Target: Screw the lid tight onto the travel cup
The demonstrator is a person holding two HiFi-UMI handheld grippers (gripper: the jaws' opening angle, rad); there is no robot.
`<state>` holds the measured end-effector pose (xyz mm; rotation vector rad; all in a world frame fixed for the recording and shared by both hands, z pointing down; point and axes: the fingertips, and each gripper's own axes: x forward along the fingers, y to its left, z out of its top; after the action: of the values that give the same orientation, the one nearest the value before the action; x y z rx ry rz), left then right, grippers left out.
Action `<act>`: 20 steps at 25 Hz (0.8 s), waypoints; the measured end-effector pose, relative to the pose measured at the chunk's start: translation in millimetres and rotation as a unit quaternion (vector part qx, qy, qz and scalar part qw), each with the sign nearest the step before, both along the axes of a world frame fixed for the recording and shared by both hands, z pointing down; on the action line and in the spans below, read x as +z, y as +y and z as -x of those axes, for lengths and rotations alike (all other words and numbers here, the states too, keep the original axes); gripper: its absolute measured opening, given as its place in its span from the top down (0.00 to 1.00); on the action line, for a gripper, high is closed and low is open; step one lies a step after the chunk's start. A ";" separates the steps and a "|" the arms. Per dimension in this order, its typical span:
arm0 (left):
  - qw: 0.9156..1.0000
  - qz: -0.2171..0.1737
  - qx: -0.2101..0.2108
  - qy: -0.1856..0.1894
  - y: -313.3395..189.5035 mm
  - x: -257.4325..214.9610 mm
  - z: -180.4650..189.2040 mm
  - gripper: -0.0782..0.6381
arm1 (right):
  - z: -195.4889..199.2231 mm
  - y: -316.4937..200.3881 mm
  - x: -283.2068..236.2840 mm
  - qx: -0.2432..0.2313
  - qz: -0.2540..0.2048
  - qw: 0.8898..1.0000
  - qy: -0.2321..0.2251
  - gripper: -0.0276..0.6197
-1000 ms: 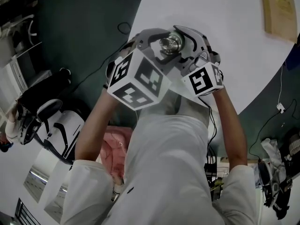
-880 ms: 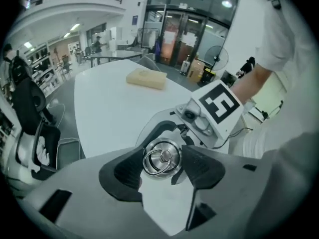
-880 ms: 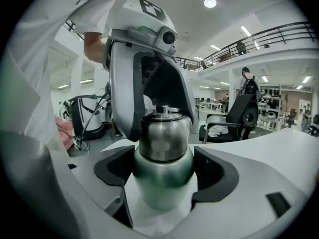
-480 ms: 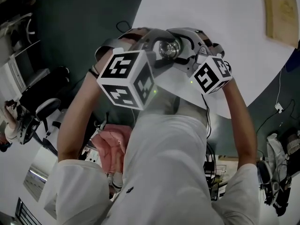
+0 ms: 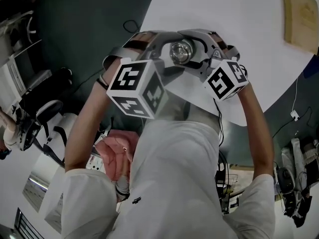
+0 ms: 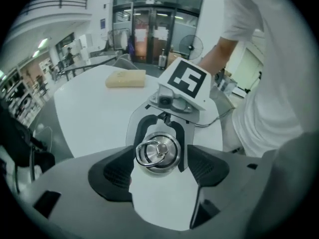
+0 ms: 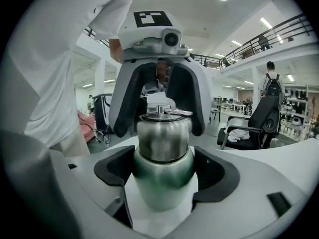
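- Now our right tongs [image 7: 162,169] clamp the green body of the travel cup [image 7: 162,183] by the white bench's [image 5: 239,29] near edge
- Our left tongs [image 6: 160,176] have just been opening; they stand wide around its steel lid [image 6: 157,153], pads clear

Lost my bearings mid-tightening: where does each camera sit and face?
Head view: on the head, steeply down at the lid over the table; arms, torso show.
Left gripper view: on the left gripper, down onto the lid between its just-opened jaws, untouched; shirt at right.
Right gripper view: on the right gripper, side-on at the cup it clamps; shirt at left.
Shared: each gripper view shows the other gripper; all show the lid.
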<state>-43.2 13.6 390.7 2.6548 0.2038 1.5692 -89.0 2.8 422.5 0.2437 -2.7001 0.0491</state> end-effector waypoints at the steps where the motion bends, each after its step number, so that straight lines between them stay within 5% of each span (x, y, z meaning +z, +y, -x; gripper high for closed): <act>1: 0.999 0.008 -0.032 0.006 1.8 -0.5 1.0 0.46 | -0.1 0.5 -0.2 0.003 -0.002 1.000 0.003 0.43; 4: 0.987 0.038 -0.154 0.041 1.1 -10.2 2.7 0.45 | 1.2 1.8 1.0 0.013 -0.017 1.000 0.018 0.43; 10: 0.918 0.052 -0.390 0.048 -19.9 -18.4 19.8 0.45 | 4.1 -1.8 4.4 0.041 -0.020 0.999 0.026 0.43; 16: 0.878 0.058 -0.474 0.022 -23.0 -15.8 21.3 0.53 | 8.9 -4.3 3.1 0.056 -0.029 0.997 0.034 0.43; 20: 0.874 0.047 -0.483 0.021 -25.2 -14.3 15.6 0.54 | 10.5 -5.2 3.6 0.049 -0.035 0.997 0.040 0.43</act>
<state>-58.8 -11.6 376.4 2.0947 -0.8817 1.0866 -99.6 -2.4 426.1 0.3917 -2.6119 -0.0249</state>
